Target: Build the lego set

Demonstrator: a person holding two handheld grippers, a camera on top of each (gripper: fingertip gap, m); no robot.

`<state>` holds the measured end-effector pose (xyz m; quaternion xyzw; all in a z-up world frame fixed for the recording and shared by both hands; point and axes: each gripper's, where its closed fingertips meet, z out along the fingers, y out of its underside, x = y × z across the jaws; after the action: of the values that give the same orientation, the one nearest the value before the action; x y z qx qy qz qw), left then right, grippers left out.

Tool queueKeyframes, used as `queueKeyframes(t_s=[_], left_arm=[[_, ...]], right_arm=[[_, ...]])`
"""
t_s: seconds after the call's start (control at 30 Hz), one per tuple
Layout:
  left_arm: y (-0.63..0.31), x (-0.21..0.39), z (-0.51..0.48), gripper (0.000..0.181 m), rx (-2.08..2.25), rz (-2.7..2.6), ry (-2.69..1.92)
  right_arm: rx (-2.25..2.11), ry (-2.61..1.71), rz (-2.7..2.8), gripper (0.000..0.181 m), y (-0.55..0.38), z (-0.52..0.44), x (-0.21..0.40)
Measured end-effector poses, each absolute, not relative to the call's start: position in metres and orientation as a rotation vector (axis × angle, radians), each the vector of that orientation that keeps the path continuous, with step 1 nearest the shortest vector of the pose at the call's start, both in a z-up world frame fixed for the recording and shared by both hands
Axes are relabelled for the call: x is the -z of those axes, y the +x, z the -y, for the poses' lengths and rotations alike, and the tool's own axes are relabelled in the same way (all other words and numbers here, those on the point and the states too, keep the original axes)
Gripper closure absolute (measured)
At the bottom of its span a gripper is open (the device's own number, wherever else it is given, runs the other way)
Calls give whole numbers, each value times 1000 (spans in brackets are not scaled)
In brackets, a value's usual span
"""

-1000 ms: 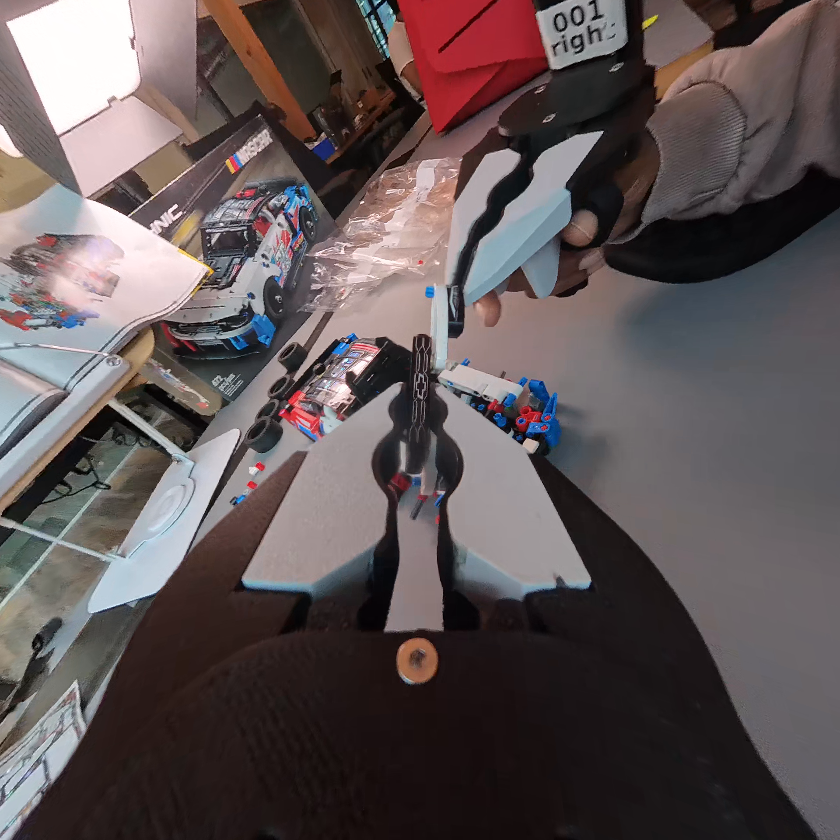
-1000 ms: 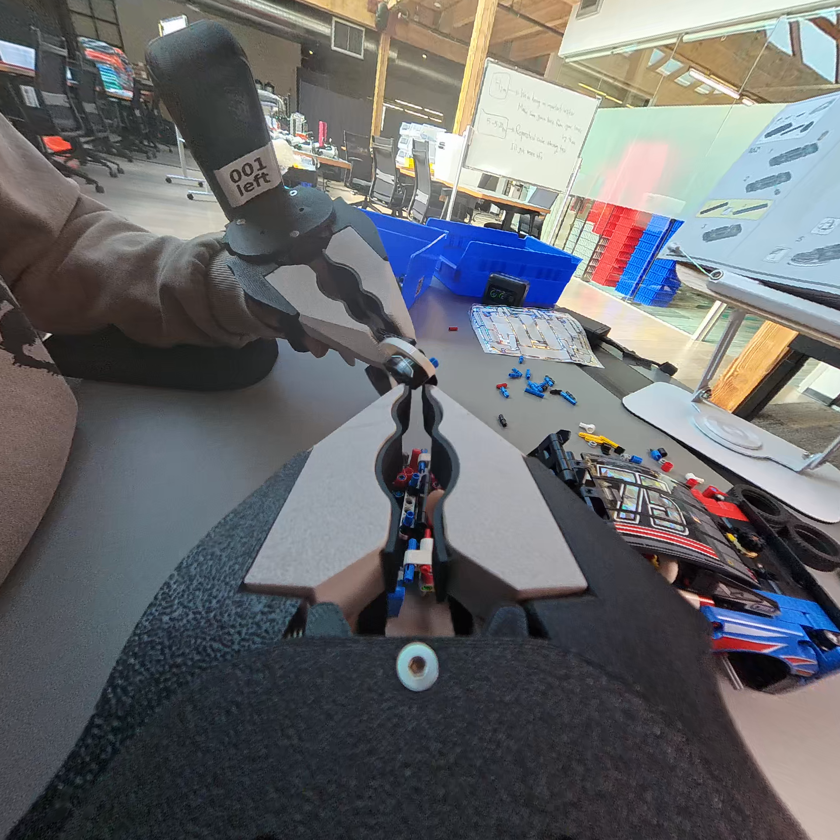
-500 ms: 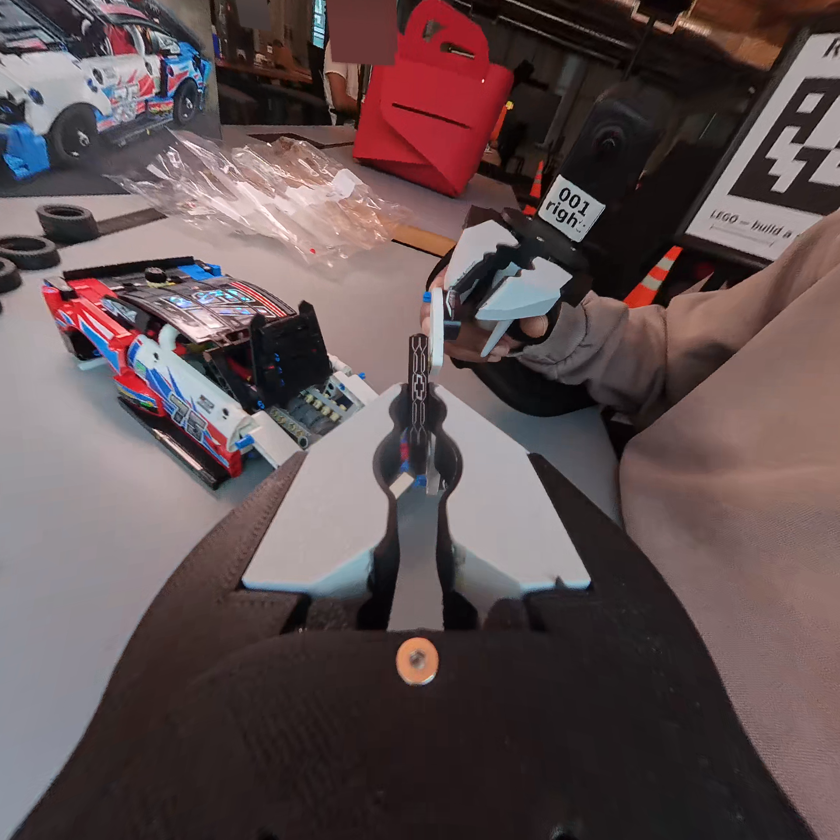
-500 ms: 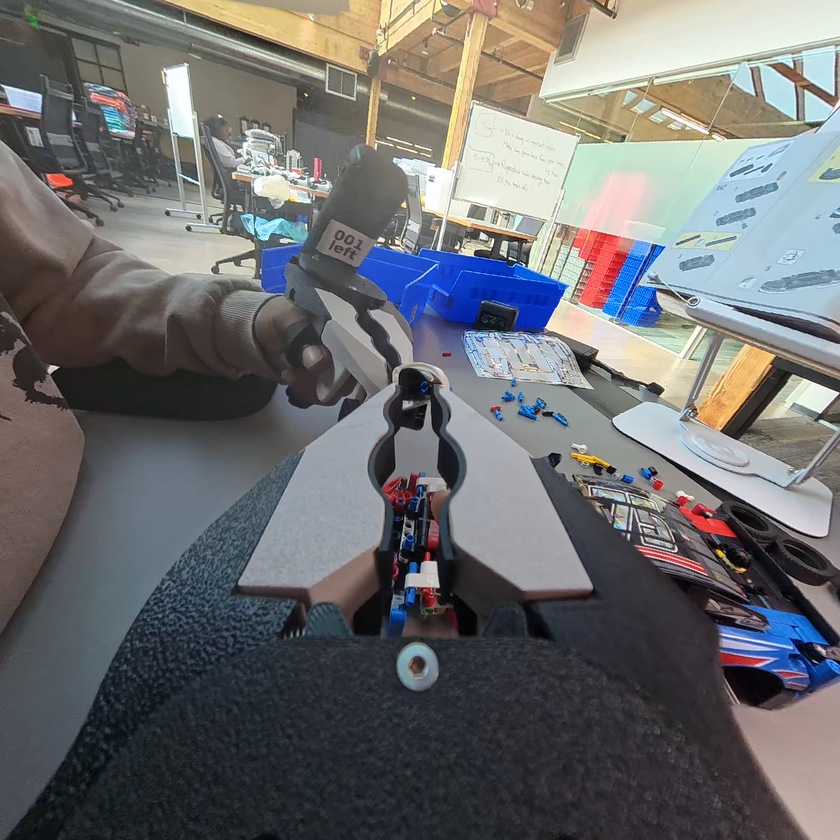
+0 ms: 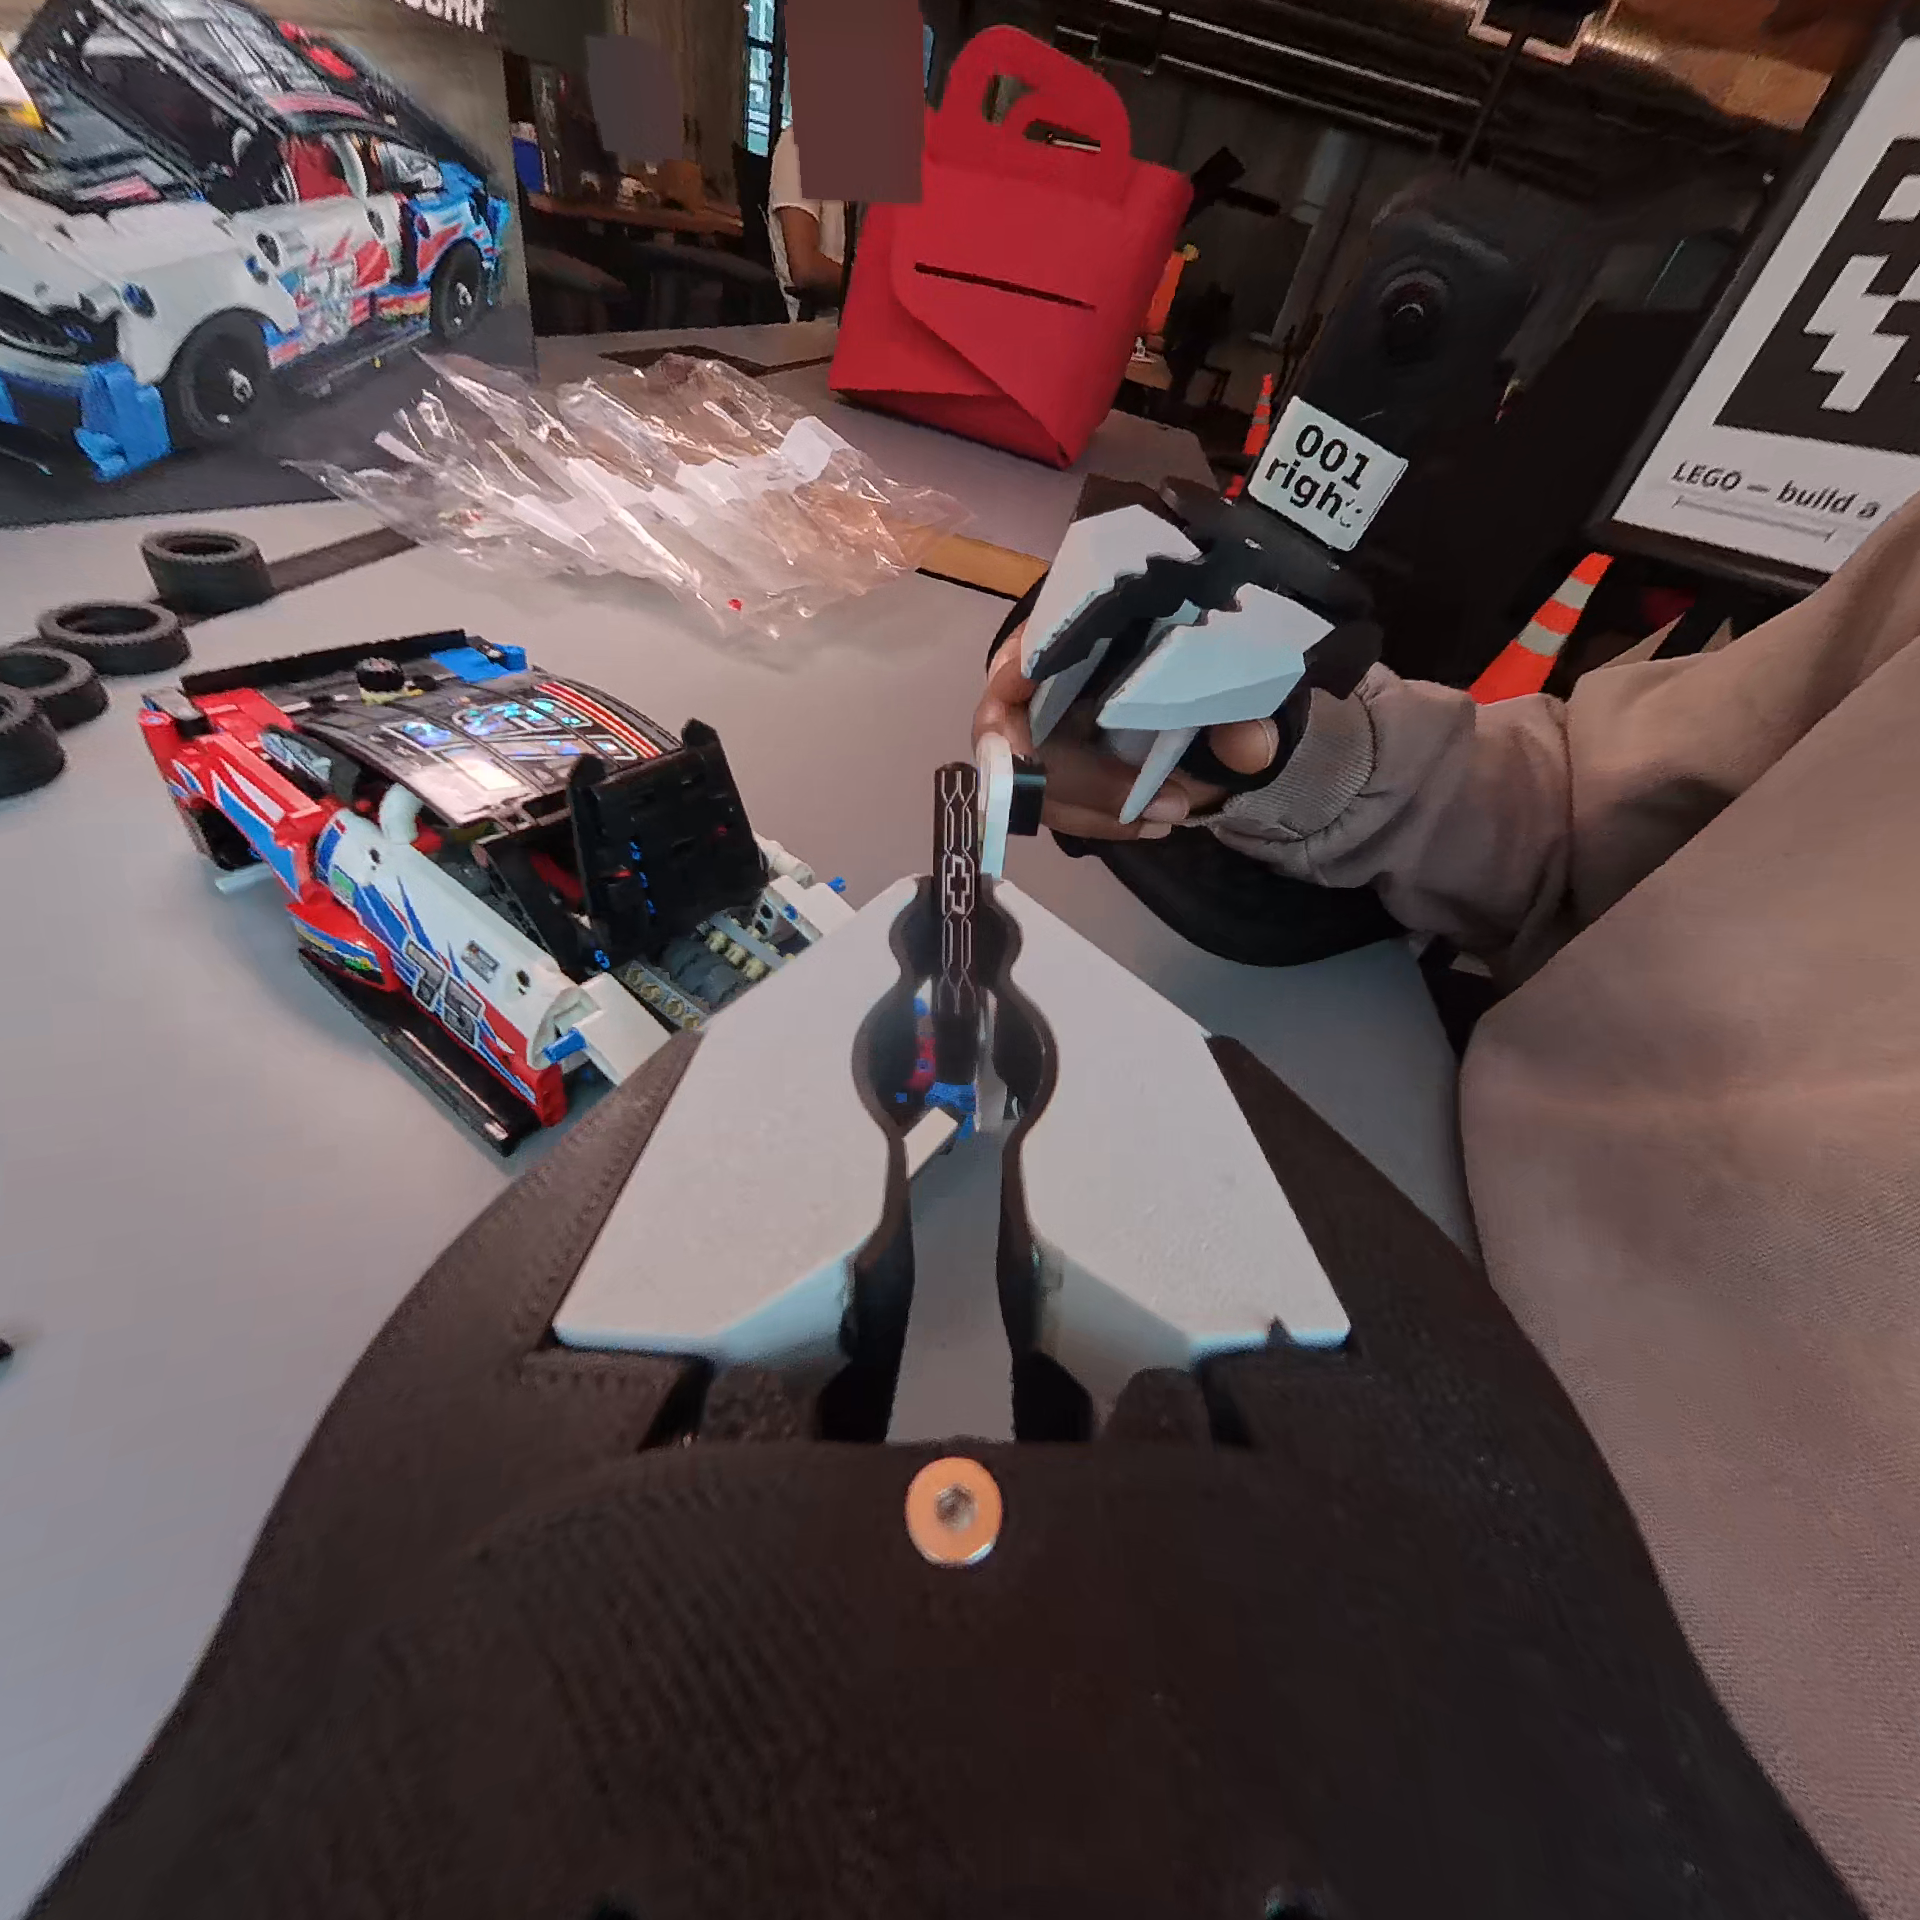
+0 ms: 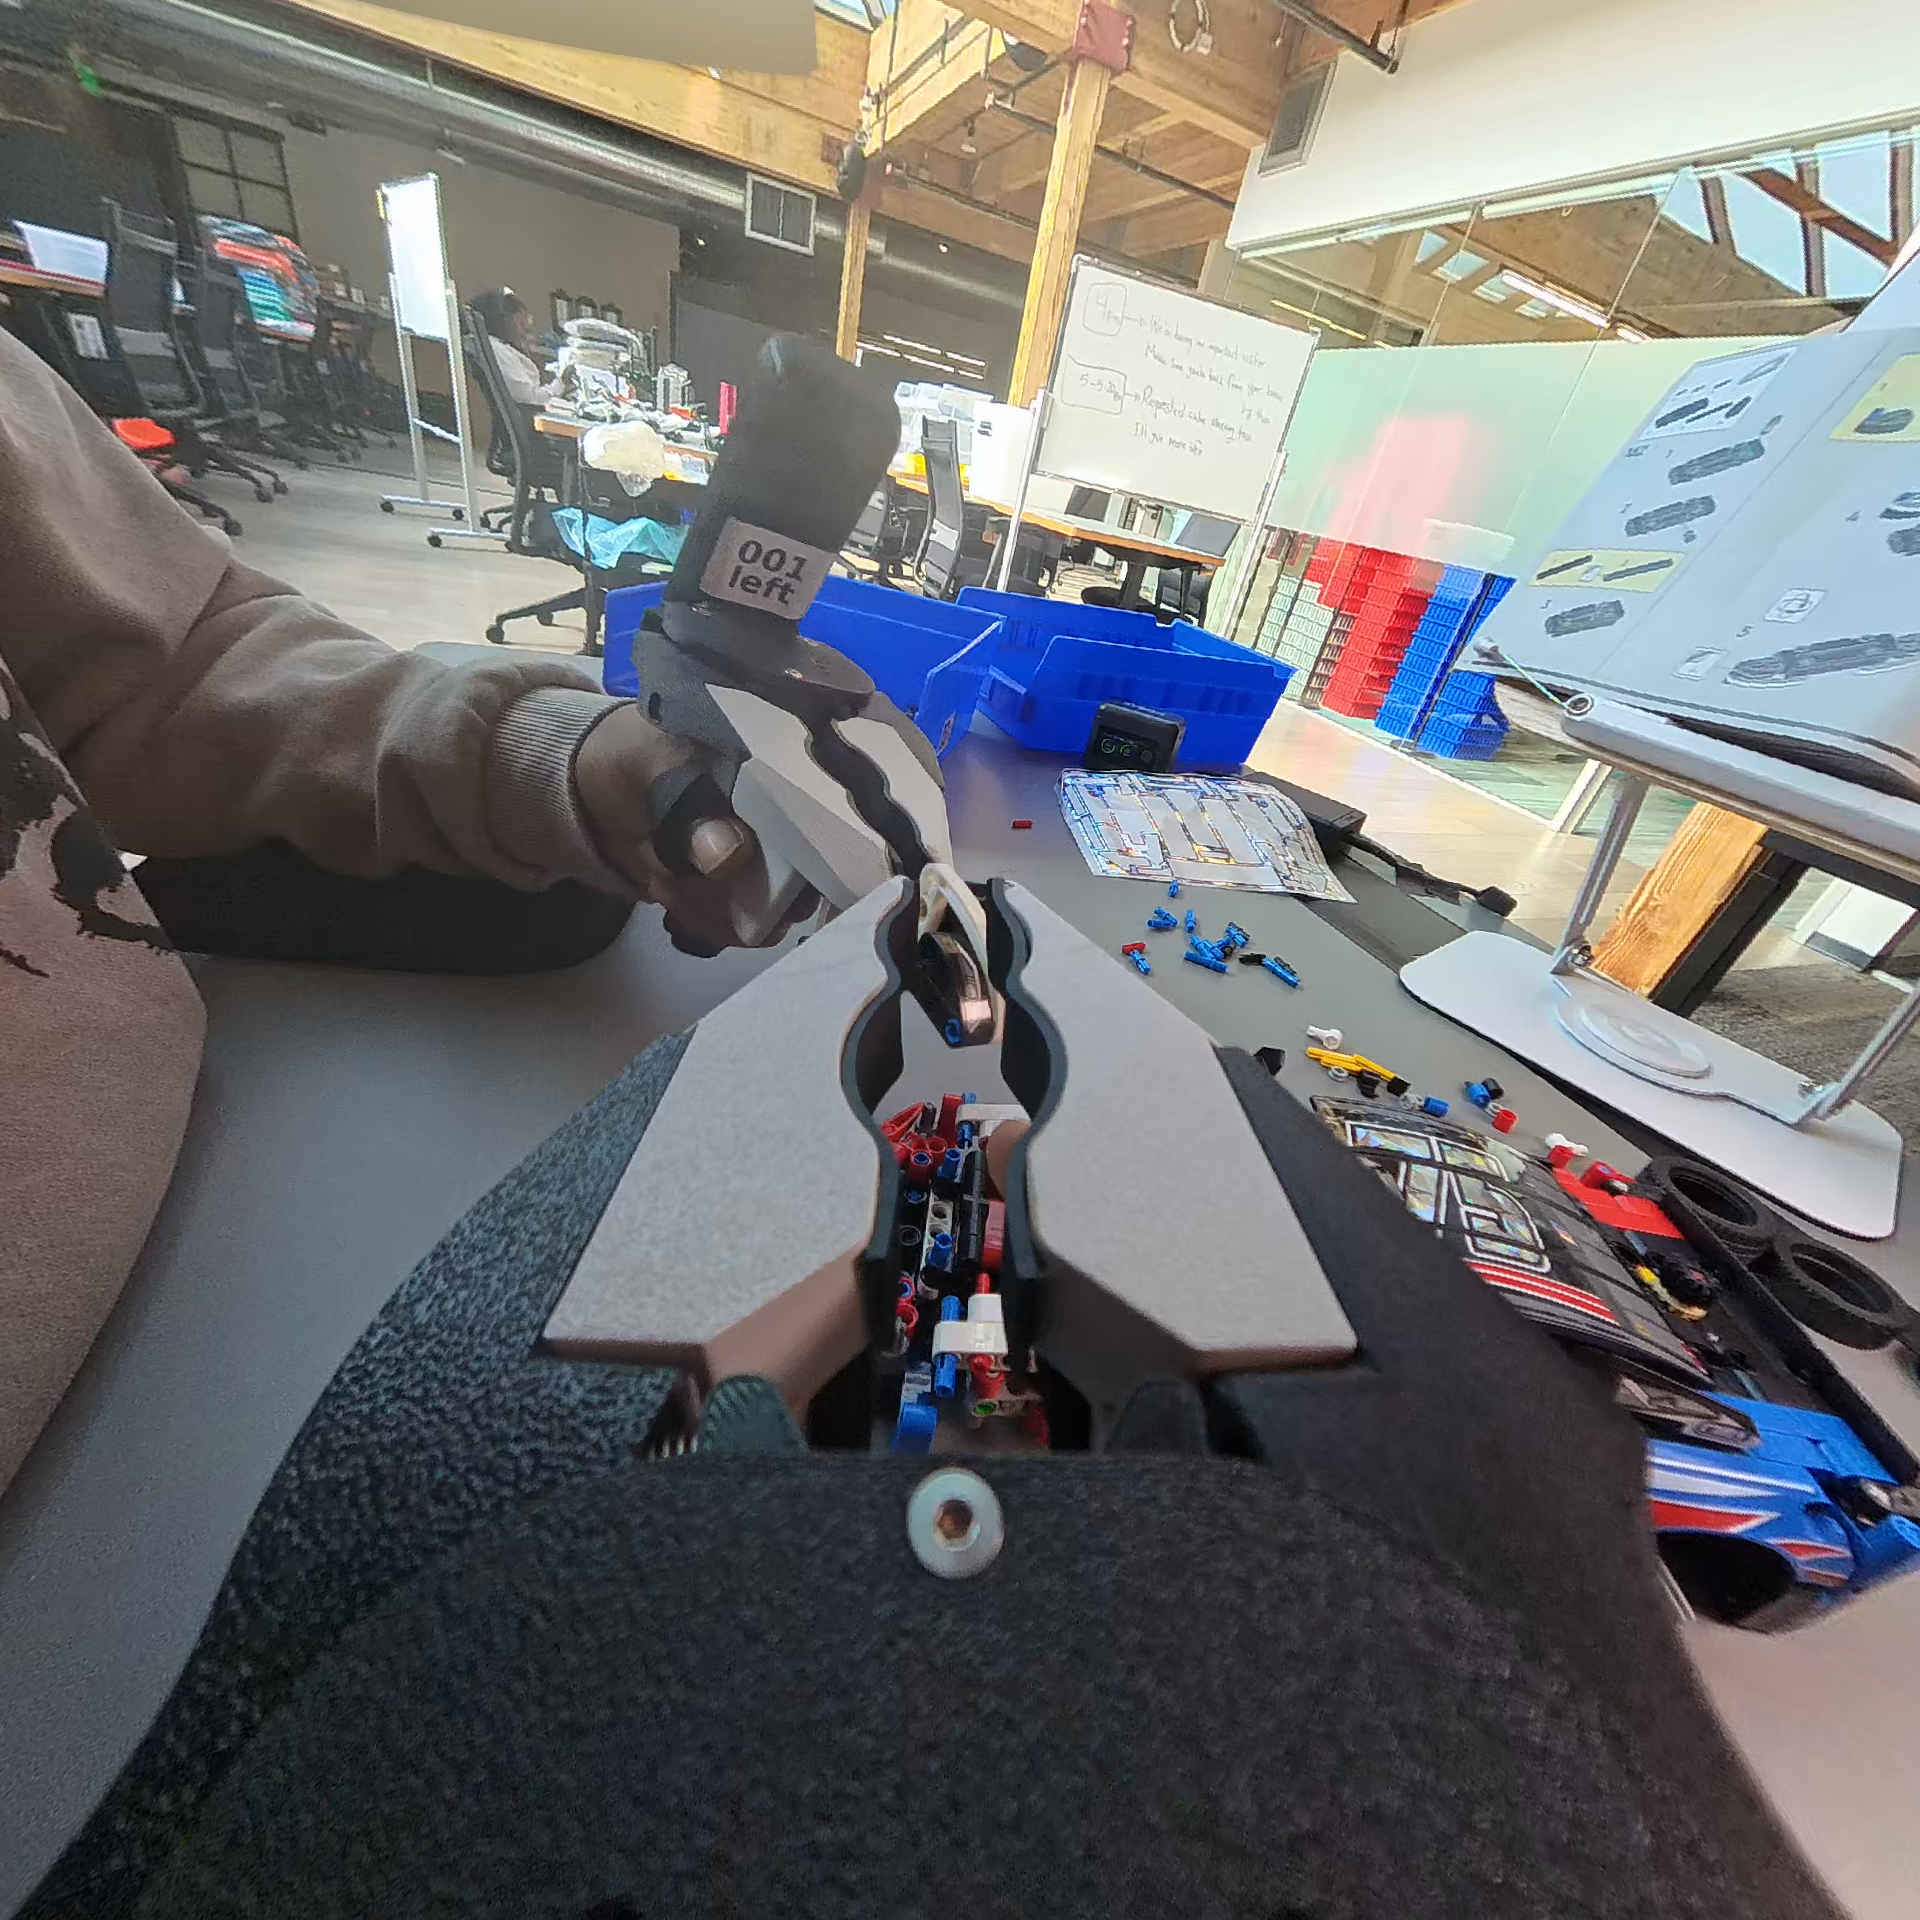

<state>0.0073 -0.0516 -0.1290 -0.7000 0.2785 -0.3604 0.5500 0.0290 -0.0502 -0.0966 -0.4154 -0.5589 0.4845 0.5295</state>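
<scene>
A grey table [image 5: 156,1195] in an open workshop carries the part-built car [image 5: 447,862] left of the left gripper [image 5: 956,914], which is clenched on a thin black printed panel [image 5: 957,862]. The right gripper [image 6: 951,935] stands slightly parted around the white piece [image 6: 951,894] joined to it; both look light, stiff and slippery, best pinched by their flat faces near the joint.

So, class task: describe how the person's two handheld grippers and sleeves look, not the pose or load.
Each gripper, left gripper and right gripper, has pale grey wedge-shaped jaws with wavy black inner edges, a black body, a tall black handle and a white label. The sleeves are light brown knit with ribbed cuffs; the right hand wears a black fingerless glove.
</scene>
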Motion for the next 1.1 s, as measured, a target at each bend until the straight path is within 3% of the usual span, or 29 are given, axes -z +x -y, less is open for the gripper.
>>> queueKeyframes(t_s=[0.2, 0.53, 0.73, 1.1], left_arm=[[6, 121, 53, 176, 738, -700, -1597], [6, 105, 59, 176, 623, -752, -1459], [8, 113, 57, 177, 466, -827, -1453], [13, 120, 58, 177, 452, -866, -1480]], right_arm=[[-1158, -996, 1341, 170, 29, 50, 98], [-1359, -1143, 1356, 146, 24, 56, 107], [-1408, -1153, 1276, 161, 23, 53, 97], [-1342, -1075, 1325, 163, 28, 55, 99]])
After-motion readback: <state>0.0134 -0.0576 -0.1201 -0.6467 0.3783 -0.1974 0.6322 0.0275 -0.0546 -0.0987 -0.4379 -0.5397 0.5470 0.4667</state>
